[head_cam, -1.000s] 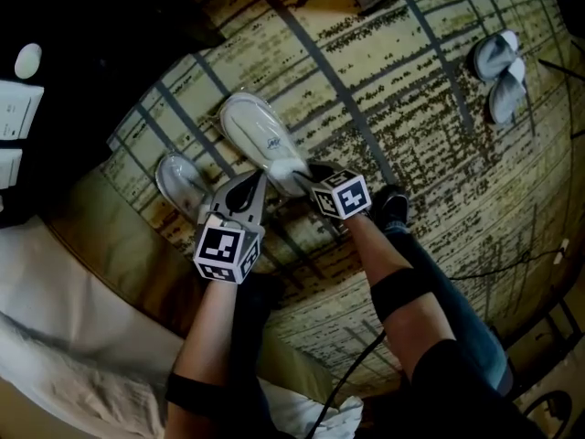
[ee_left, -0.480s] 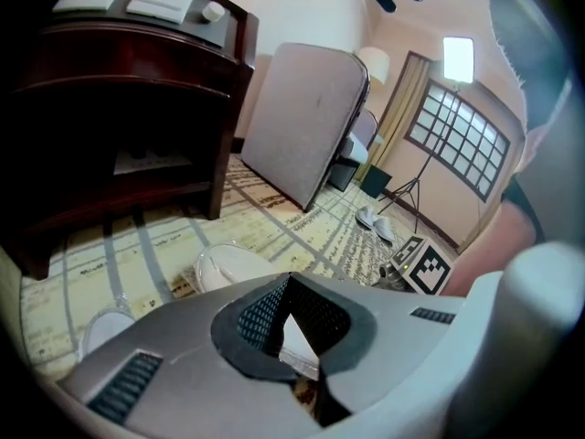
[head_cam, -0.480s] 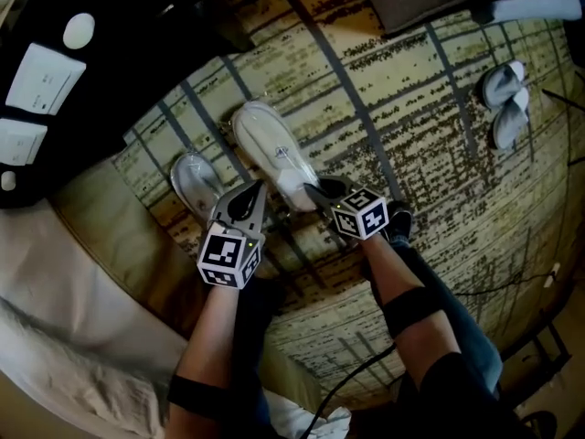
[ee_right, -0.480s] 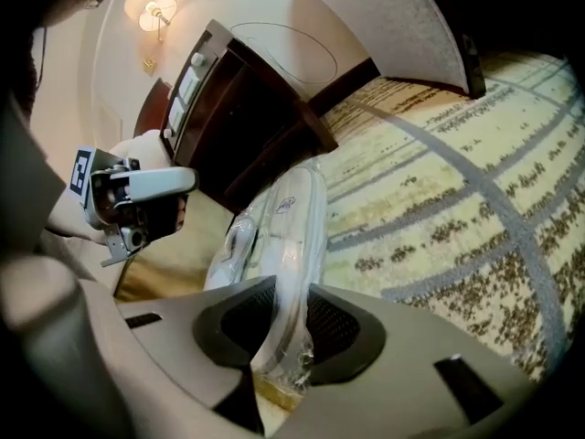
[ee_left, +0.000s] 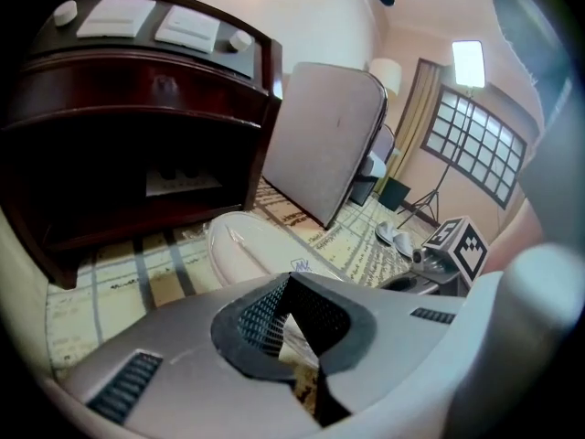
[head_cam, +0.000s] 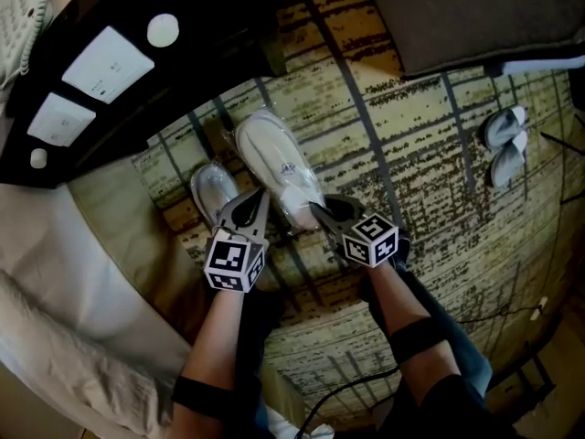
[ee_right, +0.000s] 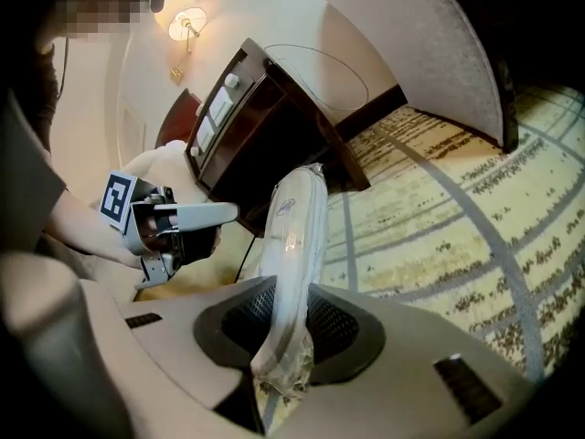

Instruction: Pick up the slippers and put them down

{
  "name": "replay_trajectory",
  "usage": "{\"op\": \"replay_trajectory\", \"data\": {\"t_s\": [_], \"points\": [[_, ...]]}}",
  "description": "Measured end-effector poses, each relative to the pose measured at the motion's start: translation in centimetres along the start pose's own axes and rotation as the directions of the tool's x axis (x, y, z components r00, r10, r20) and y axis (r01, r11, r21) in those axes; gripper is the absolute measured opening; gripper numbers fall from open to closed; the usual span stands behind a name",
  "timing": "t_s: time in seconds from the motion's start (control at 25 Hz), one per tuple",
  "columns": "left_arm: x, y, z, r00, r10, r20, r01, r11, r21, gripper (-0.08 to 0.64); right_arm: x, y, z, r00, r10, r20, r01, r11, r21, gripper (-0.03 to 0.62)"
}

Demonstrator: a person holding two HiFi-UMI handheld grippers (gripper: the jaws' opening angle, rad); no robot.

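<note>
The wrapped slipper [head_cam: 279, 163] is up off the carpet [head_cam: 411, 154]. Its near end is pinched in your right gripper [head_cam: 320, 210], whose jaws have just been closing on it. The second slipper [head_cam: 212, 190] sits just beside it, partly under your left gripper [head_cam: 259, 197]. Those jaws are pressed together (something pale shows in the notch behind them, unclear what). A dark desk [head_cam: 137, 80] stands beyond them, and another pair of slippers [head_cam: 505, 144] lies well apart.

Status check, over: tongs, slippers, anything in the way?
Right tongs just closed, gripping white plastic-wrapped slipper. Left tongs shut; grip on second wrapped slipper unclear. Dark wooden nightstand close ahead.
</note>
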State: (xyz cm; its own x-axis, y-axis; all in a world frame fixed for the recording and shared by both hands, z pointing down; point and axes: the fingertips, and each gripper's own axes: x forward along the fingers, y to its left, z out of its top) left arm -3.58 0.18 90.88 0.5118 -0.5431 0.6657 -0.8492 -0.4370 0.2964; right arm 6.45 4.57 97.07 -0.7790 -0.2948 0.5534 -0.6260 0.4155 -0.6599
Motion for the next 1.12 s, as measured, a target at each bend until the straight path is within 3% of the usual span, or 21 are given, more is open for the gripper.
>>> {"op": "replay_trajectory", "data": {"t_s": [0.24, 0.68, 1.12], "points": [[-0.3, 2.3, 2.0, 0.998, 0.045, 0.048, -0.046, 0.999, 0.027, 0.001, 3.8, 0.8, 6.5, 0.999, 0.015, 0.048, -0.012, 0.999, -0.053, 0.115], [-1.2, 10.4, 5.6, 0.973, 0.177, 0.151, -0.176, 0.984, -0.018, 0.001, 12.1, 1.5, 18.1, 0.992, -0.011, 0.128, 0.024, 0.995, -0.101, 0.115], [-1.9, 15.4, 6.9, 0.947, 0.245, 0.210, -0.242, 0.969, -0.041, 0.001, 17.7, 0.2, 24.6, 0.971, -0.123, 0.207, 0.139, 0.988, -0.065, 0.117]]}}
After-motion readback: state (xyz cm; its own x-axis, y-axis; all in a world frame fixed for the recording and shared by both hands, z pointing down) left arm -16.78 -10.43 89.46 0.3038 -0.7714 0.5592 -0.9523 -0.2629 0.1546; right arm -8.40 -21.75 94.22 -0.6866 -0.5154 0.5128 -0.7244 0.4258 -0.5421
